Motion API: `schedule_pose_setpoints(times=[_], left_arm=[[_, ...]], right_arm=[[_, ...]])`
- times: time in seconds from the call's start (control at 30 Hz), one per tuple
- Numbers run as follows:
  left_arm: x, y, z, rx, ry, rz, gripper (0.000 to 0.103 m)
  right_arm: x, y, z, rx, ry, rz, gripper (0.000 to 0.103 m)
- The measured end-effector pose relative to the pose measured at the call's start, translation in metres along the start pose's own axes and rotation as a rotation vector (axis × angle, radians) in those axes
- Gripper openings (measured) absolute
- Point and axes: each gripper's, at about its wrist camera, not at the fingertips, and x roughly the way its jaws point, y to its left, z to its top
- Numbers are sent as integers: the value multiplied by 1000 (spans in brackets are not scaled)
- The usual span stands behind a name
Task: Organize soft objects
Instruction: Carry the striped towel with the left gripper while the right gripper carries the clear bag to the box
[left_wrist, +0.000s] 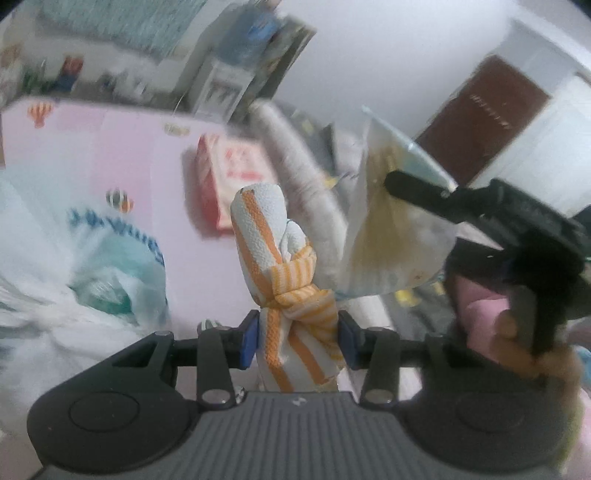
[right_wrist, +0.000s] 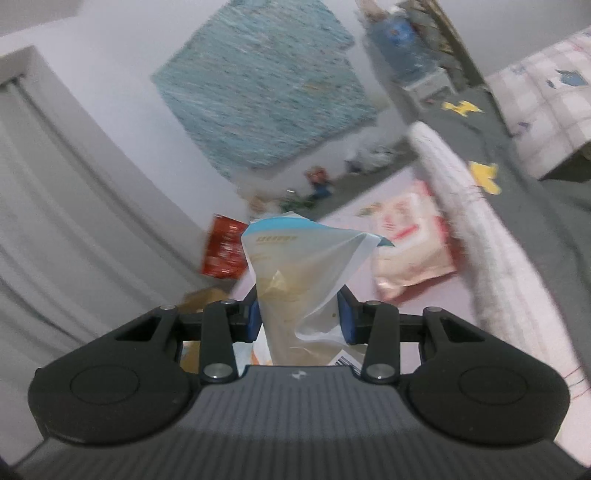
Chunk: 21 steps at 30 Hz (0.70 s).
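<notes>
While the left claw (left_wrist: 295, 338) is clamped on the towel (left_wrist: 284, 280), carry it steadily. In the left wrist view, the blue pads (left_wrist: 248, 341) press both sides of the orange-striped, knotted towel just below its knot, and the roll stands up ahead of the claw. Gripping below the knot is judged sound: the knot should stop the cloth sliding out. Keep the squeeze constant and avoid swinging, since the free upper end can flop. Ahead and to the right, the right claw (left_wrist: 397, 182) holds a pouch (left_wrist: 391, 236) aloft; keep the two loads apart. Left of the claw lies a white bag (left_wrist: 110, 266) with blue lettering, too blurred to read. Ahead, on the pink mat (left_wrist: 122, 155), lies a red pack (left_wrist: 232, 173); its print is illegible.

In the right wrist view, the right claw (right_wrist: 300, 319) is closed on the translucent pouch (right_wrist: 306, 280), pinching its crumpled waist, with the blue-edged top standing ahead of the pads. The film is slippery, so hold it firmly and move it smoothly. A line of orange characters under the blue edge cannot be read. A barcode label (right_wrist: 345, 359) shows at the pouch's near end. Beyond the claw lie the same pack (right_wrist: 410, 240) and a red packet (right_wrist: 223, 245), both unreadable.
</notes>
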Motion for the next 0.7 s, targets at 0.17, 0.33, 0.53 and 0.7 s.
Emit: schedule_pose_setpoints(times=[0.17, 0.33, 0.53, 0.7], left_arm=[[-71, 9, -9, 43, -96, 8, 45], [-135, 42, -13, 42, -175, 130, 45], [-186, 100, -11, -4, -218, 343, 45], [-178, 151, 2, -17, -138, 483, 45]], right_arm=[[-3, 47, -10, -7, 25, 135, 39], [29, 91, -29, -4, 118, 279, 39], [74, 139, -58, -10, 248, 334, 39], [114, 159, -78, 14, 330, 338, 39]])
